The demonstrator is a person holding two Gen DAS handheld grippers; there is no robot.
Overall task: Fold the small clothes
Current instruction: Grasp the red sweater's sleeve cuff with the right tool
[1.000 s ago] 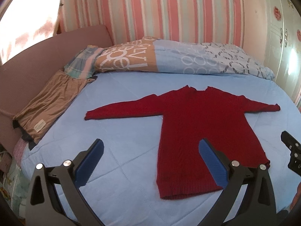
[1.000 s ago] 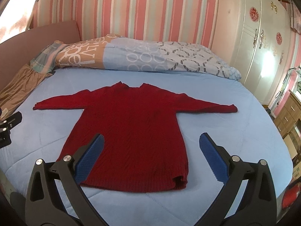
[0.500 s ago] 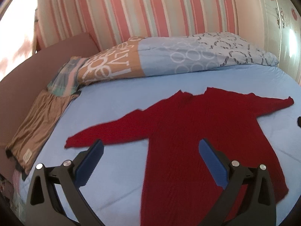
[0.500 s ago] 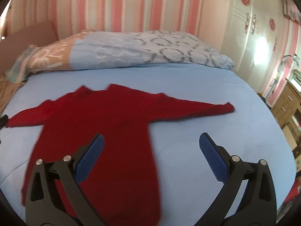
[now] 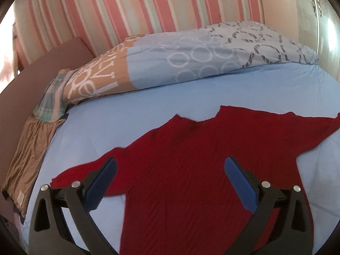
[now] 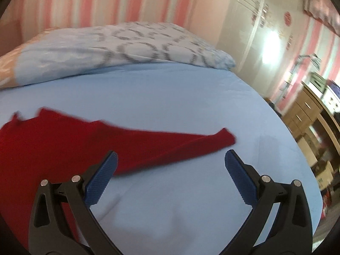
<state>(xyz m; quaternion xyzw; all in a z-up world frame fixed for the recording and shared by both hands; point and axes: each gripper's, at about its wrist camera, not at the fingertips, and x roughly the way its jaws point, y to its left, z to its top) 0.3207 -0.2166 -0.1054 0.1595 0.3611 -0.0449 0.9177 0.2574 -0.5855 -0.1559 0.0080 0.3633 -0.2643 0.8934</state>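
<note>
Left wrist: left tool (image 5: 170, 170) wide open, empty, above the red sweater (image 5: 201, 159), which lies flat on the blue bed (image 5: 191, 99); folded duvet (image 5: 191, 55) behind it.
Right wrist: right tool (image 6: 170, 167) wide open, empty, over the sweater's sleeve (image 6: 180, 144); cuff points toward the wardrobe (image 6: 255, 21). View is blurred.

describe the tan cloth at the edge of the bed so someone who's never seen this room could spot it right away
Start at the bed with the light blue sheet and go to its side by the brown headboard. There, below a plaid pillow, lies the tan cloth. It is the only plain brown, finely creased fabric, with a small pale label at its near corner.
</note>
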